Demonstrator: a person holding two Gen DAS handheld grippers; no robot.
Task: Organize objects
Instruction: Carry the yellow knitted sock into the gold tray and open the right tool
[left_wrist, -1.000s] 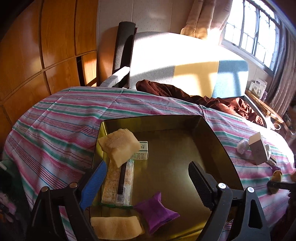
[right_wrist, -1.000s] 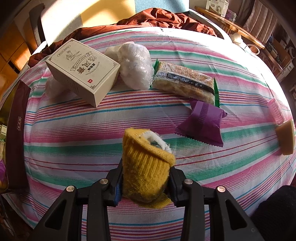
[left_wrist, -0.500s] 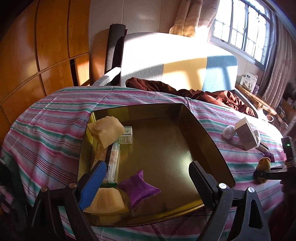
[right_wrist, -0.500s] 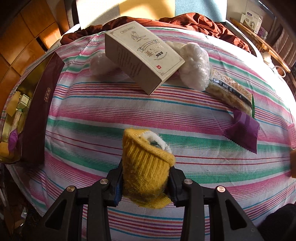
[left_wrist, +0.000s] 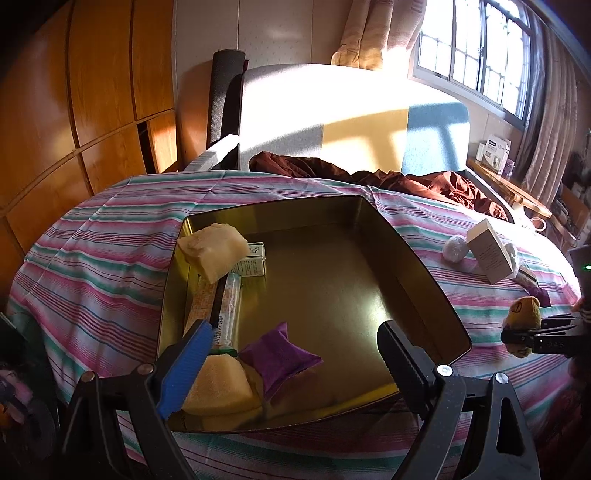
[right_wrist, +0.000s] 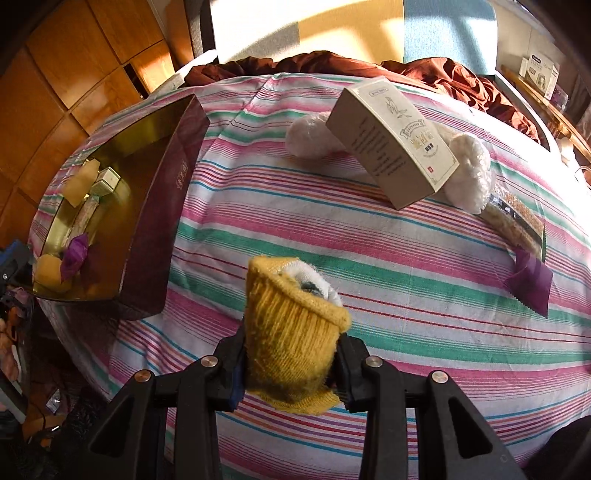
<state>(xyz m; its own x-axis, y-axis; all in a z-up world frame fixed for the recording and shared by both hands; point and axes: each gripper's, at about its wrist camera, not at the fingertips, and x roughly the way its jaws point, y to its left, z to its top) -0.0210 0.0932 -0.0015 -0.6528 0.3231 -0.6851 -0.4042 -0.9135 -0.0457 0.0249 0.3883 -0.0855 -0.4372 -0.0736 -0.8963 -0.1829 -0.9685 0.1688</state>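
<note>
Yellow knit sock (right_wrist: 291, 332) — rolled, white-lined

A striped cloth (right_wrist: 369, 236) covers the bench. Behind it stands a sunlit sofa (left_wrist: 332, 122) with a crumpled brown blanket (left_wrist: 406, 181) on its seat. Wooden panels (left_wrist: 74, 110) line the left wall; a curtained window (left_wrist: 476, 51) sits at right.

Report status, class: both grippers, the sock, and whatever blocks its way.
Left gripper open over tin. Right gripper shut on sock, held above tablecloth. Nothing in the way.
</note>
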